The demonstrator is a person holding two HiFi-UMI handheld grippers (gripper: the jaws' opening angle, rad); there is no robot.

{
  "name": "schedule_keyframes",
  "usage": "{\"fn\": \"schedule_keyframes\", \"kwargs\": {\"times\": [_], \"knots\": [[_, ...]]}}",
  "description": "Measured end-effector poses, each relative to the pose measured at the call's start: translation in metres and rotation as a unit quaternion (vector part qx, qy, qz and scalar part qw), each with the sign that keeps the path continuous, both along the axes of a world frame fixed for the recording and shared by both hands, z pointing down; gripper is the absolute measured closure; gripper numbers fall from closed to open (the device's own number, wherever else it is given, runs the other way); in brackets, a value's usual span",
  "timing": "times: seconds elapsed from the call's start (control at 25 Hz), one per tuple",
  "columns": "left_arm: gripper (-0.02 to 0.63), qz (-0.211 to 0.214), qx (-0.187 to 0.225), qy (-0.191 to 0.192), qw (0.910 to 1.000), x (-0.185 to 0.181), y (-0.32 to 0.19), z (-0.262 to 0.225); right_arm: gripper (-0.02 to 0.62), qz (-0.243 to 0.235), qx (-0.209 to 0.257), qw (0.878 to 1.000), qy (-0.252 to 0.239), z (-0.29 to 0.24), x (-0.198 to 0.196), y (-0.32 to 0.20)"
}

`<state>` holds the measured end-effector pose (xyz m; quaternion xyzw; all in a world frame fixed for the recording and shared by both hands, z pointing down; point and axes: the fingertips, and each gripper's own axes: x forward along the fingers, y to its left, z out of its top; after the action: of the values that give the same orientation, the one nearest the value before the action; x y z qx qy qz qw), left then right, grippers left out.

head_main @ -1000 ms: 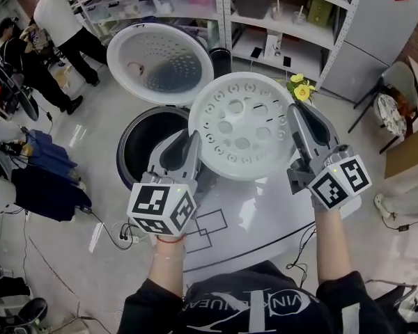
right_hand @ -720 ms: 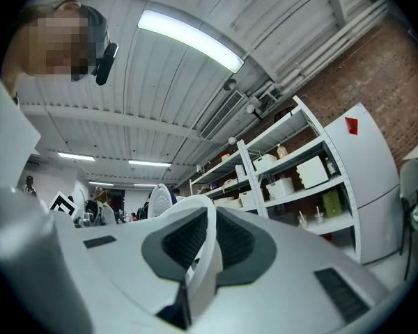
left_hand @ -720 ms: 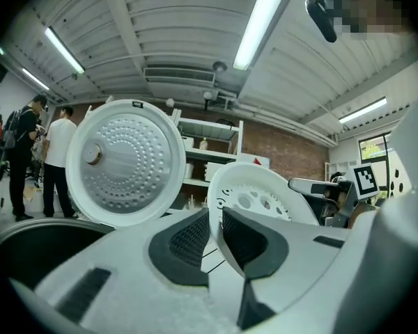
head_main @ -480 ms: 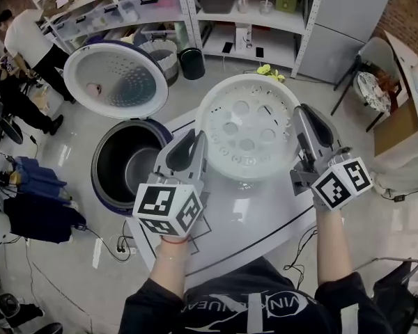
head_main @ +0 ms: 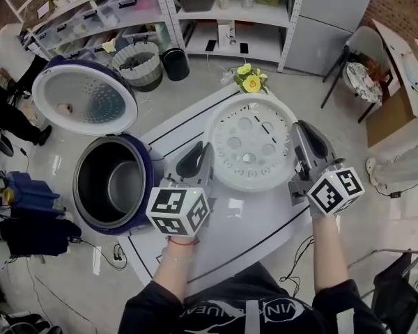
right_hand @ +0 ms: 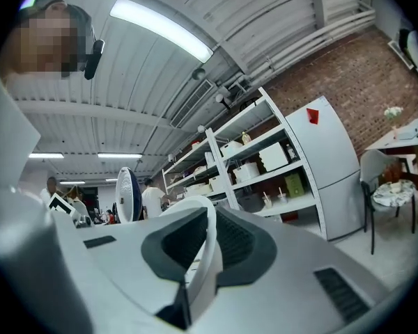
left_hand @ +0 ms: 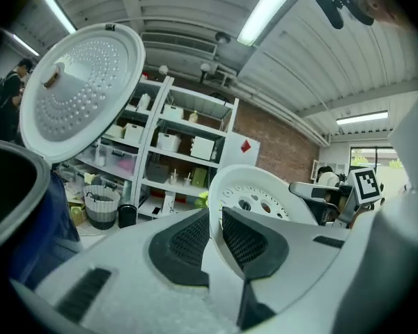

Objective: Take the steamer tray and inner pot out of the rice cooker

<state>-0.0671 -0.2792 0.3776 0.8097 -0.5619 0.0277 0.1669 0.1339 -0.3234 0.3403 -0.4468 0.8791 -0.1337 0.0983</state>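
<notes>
In the left tool (head_main: 203, 155) — steamer tray (head_main: 247, 148) rim half-hidden.

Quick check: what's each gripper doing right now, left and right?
Left gripper: closed on the rim of the steamer tray.
Right gripper: closed on the opposite rim of the same tray.

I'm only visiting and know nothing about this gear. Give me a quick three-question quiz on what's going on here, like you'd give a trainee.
1. True or false: the steamer tray sits inside the rice cooker.
2. How many grippers clamp the tray's rim? A one, B two, C none.
3. Fill in: the inner pot is inside the ____.
Key: 1 false, it is held above the table. 2 B, the left gripper and the right gripper. 3 rice cooker.
</notes>
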Motion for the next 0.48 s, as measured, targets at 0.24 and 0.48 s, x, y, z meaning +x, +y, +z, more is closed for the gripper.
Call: {"fn": "schedule_keyframes", "kwargs": {"times": [0.24, 0.48], "knots": [[0.549, -0.009, -0.034, -0.006, 0.9993, 0.009, -0.020, 0.048, 0.561, 0.006, -0.050, 0.999, -0.003, 0.057, 0.010, -0.019], [0.551, -0.034, -0.080, 0.010, 0.9961, 0.004, -0.041, 0.097, 0.560, 0.002, -0.100, 0.995, 0.003, 0.109, 0.005, -0.046]]}}
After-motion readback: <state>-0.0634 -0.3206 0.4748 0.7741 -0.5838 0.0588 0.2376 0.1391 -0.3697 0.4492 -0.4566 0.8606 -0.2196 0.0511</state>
